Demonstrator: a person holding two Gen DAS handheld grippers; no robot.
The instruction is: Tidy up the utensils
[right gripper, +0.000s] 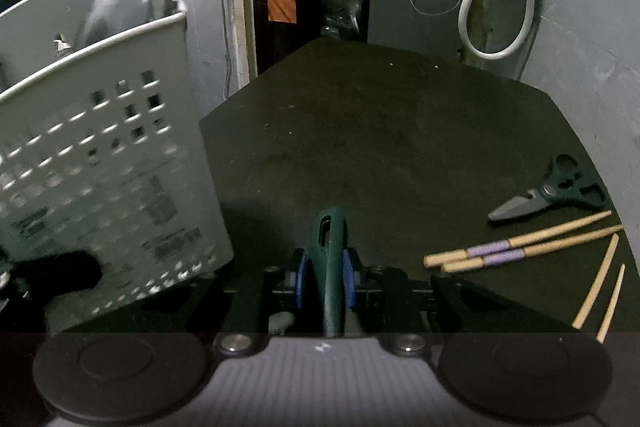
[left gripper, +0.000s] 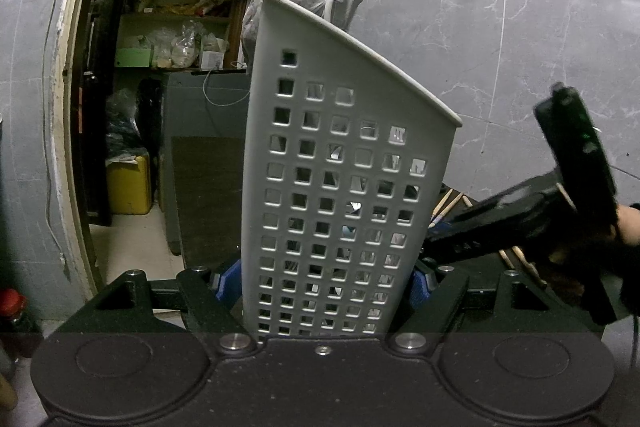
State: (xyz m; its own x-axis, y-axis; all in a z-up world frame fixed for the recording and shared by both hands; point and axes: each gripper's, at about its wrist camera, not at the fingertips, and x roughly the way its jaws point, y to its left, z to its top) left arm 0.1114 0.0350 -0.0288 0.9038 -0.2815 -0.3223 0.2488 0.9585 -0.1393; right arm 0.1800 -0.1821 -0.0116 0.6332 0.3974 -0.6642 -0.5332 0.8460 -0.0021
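Left tongs [left gripper: 326, 283] pinch perforated caddy [left gripper: 340, 155] holding a ladle [right gripper: 116, 7]; right tongs [right gripper: 326, 277] clamp green handle [right gripper: 331, 259].

The dark green handle [right gripper: 331, 267] is hiding its working end below the camera body; the basket [right gripper: 100, 163] is running off the left edge, blurred.

The left gripper [left gripper: 326, 283] clamps wide and level; the right gripper [right gripper: 325, 277] pinches narrowly, angled downward.

A yellow container [left gripper: 129, 185] sits on the floor inside the doorway at nine o'clock, below cluttered shelves [left gripper: 176, 15]. A white hose [right gripper: 498, 15] loops against the grey marble wall [left gripper: 500, 27] at one o'clock.
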